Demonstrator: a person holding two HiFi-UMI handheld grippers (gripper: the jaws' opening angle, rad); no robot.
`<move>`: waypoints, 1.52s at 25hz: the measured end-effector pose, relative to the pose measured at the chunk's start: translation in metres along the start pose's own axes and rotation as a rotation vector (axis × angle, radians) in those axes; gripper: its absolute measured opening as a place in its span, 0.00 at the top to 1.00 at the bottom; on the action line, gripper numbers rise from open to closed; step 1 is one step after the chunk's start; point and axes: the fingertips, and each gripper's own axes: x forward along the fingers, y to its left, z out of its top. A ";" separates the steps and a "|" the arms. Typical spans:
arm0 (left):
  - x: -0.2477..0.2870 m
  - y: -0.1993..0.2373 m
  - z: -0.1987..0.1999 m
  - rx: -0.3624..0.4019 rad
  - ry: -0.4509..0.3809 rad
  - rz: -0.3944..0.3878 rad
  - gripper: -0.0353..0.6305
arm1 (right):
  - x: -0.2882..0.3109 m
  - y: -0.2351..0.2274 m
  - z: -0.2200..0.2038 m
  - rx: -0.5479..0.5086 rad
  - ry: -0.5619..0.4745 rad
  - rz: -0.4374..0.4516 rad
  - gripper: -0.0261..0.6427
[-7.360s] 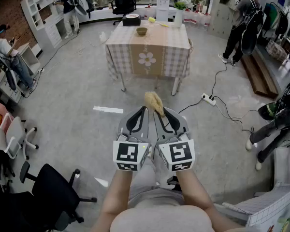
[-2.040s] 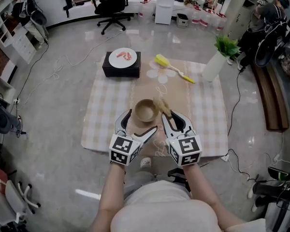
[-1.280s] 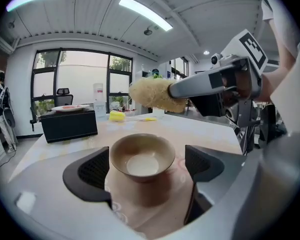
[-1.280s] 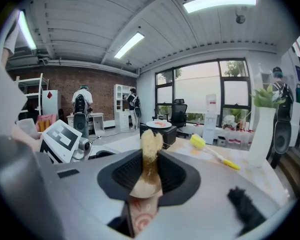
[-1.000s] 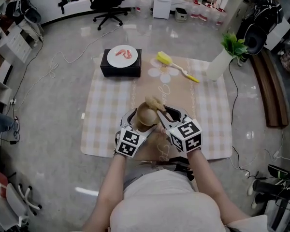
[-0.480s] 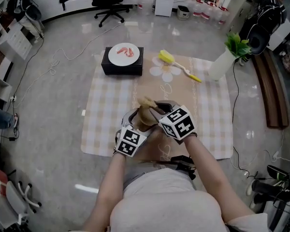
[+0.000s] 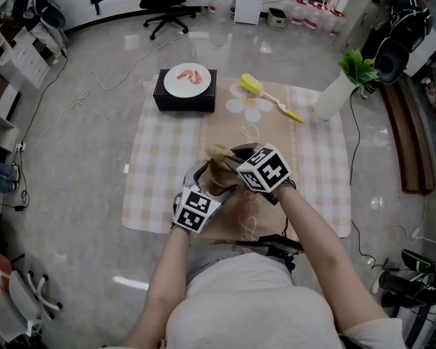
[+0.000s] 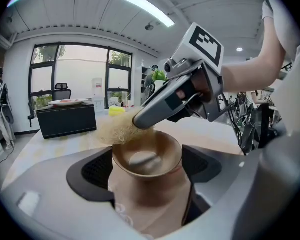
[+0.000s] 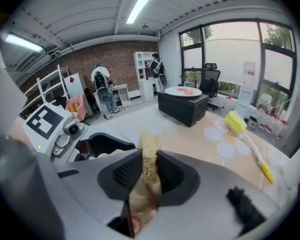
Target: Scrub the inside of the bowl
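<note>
A small brown bowl (image 7: 219, 178) stands on the checked tablecloth near its front edge. My left gripper (image 7: 207, 182) is shut on it, with its black pads against both sides of the bowl (image 8: 147, 156). My right gripper (image 7: 229, 157) is shut on a tuft of straw-coloured fibre scrubber (image 7: 218, 152) and tilts down from the right over the bowl. In the left gripper view the scrubber (image 8: 115, 129) lies on the bowl's far left rim, under the right gripper's tip. In the right gripper view the scrubber (image 9: 150, 159) stands pinched between the pads, with the bowl (image 9: 140, 200) just below.
At the table's far side stand a black box bearing a white plate (image 7: 187, 81), a yellow dish brush (image 7: 265, 97) and a white vase with a green plant (image 7: 334, 97). Office chairs, cables and another person's gear surround the table (image 7: 156, 173).
My right gripper has swung left and downward over the bowl, tipping steeper, and has brought the scrubber to the rim. The left gripper and the bowl have stayed put.
</note>
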 end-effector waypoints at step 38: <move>0.001 0.000 -0.002 0.023 0.045 -0.032 0.28 | -0.058 0.023 -0.054 -0.305 0.310 0.352 0.83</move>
